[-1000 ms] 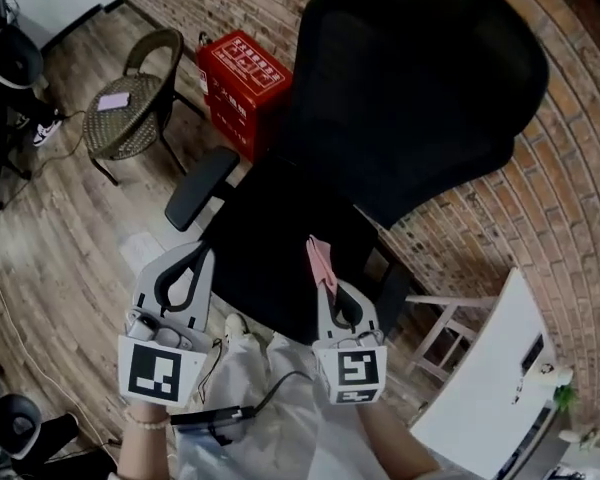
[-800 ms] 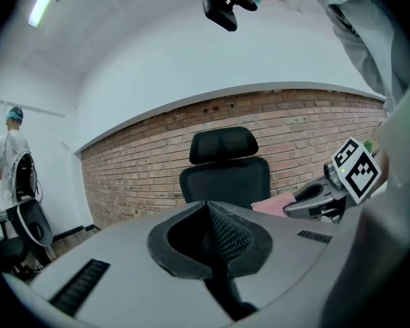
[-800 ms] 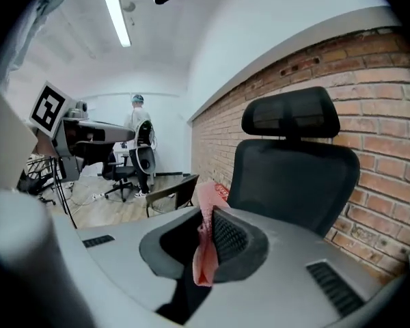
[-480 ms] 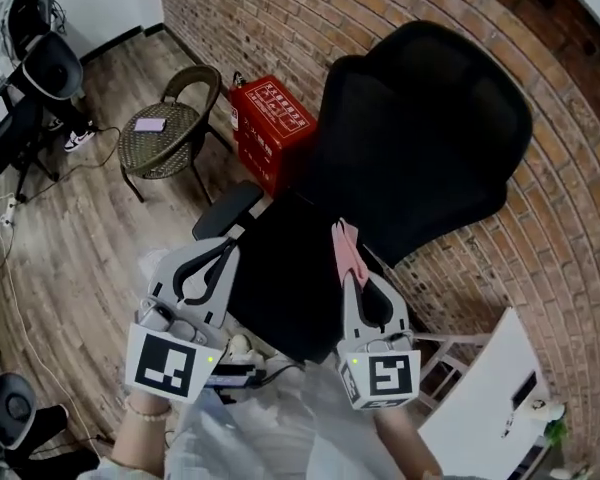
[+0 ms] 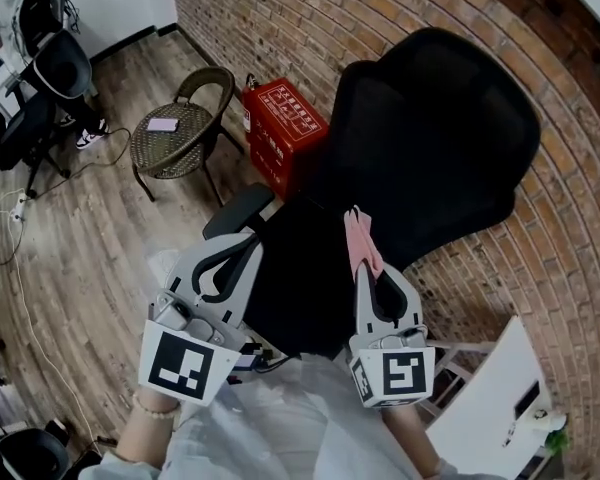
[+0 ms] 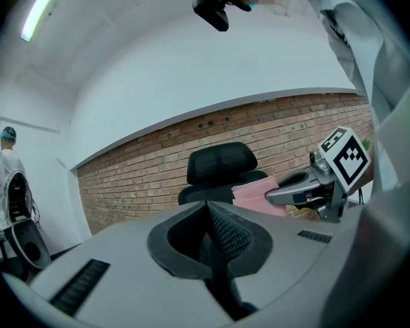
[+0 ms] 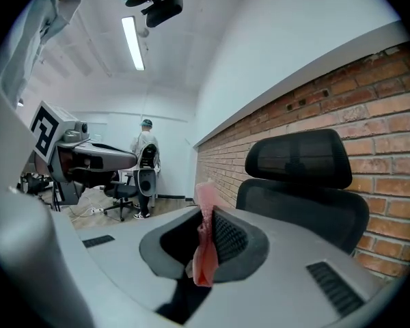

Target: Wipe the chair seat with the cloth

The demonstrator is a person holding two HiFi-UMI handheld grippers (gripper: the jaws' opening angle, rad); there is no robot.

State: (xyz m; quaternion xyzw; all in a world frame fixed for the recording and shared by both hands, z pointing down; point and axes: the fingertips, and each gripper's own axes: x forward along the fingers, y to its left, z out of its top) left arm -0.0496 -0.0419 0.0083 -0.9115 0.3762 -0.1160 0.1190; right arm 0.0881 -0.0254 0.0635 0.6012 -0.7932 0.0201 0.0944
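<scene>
Nearest to me, the person is holding both grippers up over the lap. The left gripper is pressed together with nothing between its jaws. The right gripper is pinching the pink cloth, a narrow fold of which is sticking out past the tips. The cloth is hanging above the seat, not touching it, so I judge wiping is not yet under way. From here the grip looks thin: dragged across the seat, the cloth could pull free. With so little of it showing beyond the jaws, the hard tips might rub the seat instead. If the chair swivels or rolls under the push, the stroke would go astray, and the left gripper is not steadying it. The seat's front edge is hiding behind the grippers and the person's pale clothing. Its black surface is too dark to read for dirt, and the base is out of sight. Beyond the backrest a red box and a wicker chair are standing by the brick wall.
</scene>
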